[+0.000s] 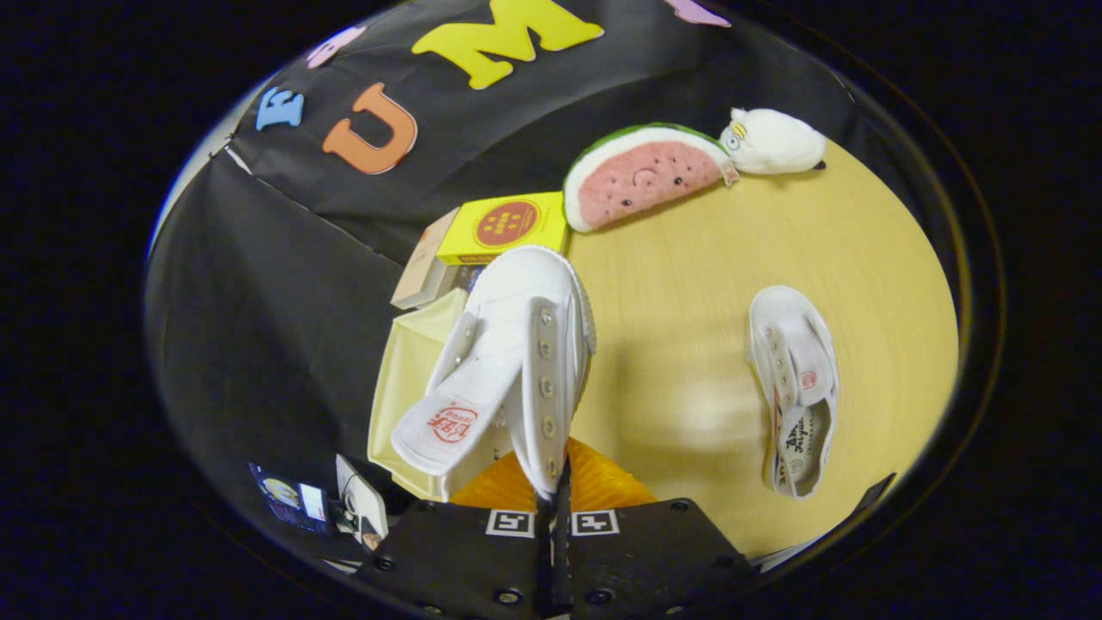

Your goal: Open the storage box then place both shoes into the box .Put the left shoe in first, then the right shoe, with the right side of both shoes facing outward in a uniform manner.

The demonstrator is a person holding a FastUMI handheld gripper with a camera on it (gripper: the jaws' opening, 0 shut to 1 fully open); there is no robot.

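Jaws pinched nearly closed on the eyelet edge of a white canvas shoe [516, 353], gripper [555, 482] holding it up over the open pale yellow box [405, 387]. Second shoe [796, 387] lies on the table [689, 284], well apart. Canvas looks light and floppy; the stiffer eyelet strip seems the sensible grip.

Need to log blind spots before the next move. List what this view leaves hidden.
- Gripper: shut on held shoe; the shoe edge hides the fingertips.
- Storage box: interior mostly covered by the held shoe.
- Orange item: hidden behind shoe and fingers.
- Second shoe: label too small.
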